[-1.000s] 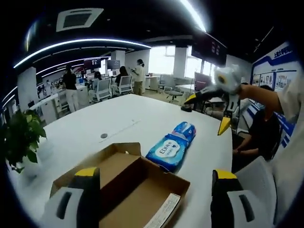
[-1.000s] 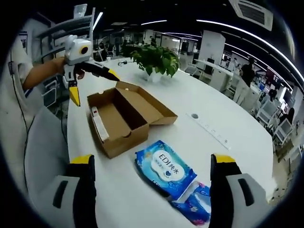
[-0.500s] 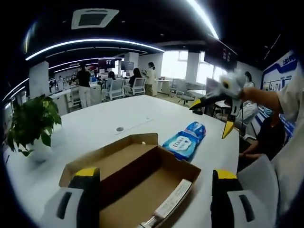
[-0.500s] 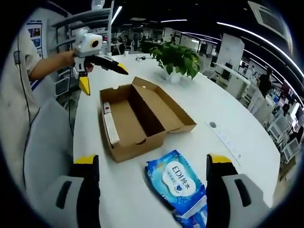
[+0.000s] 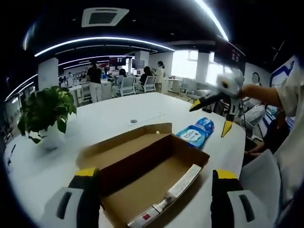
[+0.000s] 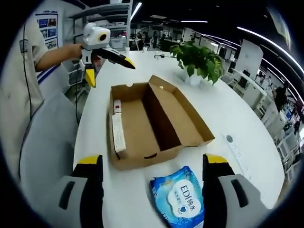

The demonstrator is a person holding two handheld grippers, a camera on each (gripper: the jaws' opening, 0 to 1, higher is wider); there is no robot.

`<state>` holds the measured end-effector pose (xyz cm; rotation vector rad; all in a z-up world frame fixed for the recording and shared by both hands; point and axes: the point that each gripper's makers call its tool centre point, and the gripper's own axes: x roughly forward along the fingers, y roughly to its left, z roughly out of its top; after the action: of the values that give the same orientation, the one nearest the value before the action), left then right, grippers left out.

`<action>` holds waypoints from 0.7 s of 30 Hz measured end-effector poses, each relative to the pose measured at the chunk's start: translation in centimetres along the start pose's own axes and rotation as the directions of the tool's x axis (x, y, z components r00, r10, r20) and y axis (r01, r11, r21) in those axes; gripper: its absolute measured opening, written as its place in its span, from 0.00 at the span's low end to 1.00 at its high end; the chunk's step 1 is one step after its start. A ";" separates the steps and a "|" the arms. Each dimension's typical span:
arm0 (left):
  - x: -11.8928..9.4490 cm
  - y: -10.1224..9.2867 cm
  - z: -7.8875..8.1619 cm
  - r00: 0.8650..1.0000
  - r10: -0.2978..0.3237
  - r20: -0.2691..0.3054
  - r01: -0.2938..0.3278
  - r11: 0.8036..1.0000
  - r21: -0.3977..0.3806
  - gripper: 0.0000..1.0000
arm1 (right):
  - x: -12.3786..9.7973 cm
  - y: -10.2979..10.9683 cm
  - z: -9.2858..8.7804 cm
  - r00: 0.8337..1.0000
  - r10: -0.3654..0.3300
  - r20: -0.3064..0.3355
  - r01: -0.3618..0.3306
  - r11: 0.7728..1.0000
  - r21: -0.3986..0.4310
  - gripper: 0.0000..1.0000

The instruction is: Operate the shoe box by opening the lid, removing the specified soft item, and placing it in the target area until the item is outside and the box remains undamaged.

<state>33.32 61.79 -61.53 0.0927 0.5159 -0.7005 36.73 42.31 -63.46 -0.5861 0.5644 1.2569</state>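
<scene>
On a white table (image 6: 247,123), an open cardboard shoe box (image 6: 152,124) lies lid back, a blue wipes pack (image 6: 181,203) just outside at its 5 o'clock, while the left gripper (image 6: 110,65) and right gripper (image 5: 214,110) hover above, jaws spread wide, holding nothing.

On the table (image 6: 247,118), the open shoe box (image 6: 152,121) is set between the potted plant (image 6: 199,59) and the wet-wipes pack (image 6: 183,204).

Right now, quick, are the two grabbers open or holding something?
Left gripper: open, holding nothing.
Right gripper: open, holding nothing.
</scene>
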 end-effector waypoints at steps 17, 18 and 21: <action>-2.2 1.4 -2.3 0.999 0.047 -0.007 -0.047 0.999 -0.009 1.00 | 4.2 1.1 0.5 0.993 0.106 -0.058 -0.111 0.989 -0.097 0.75; -2.3 1.5 -2.4 0.999 0.049 -0.007 -0.049 0.999 -0.011 1.00 | 4.5 1.0 0.6 0.992 0.111 -0.059 -0.116 0.988 -0.100 0.74; -2.6 1.9 -2.8 0.998 0.062 -0.011 -0.062 0.998 -0.017 1.00 | 5.3 1.1 0.6 0.990 0.128 -0.065 -0.134 0.985 -0.106 0.74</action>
<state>31.63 65.47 -62.83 0.0954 0.5268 -0.6352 36.86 46.71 -66.72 -0.6886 0.5923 1.4059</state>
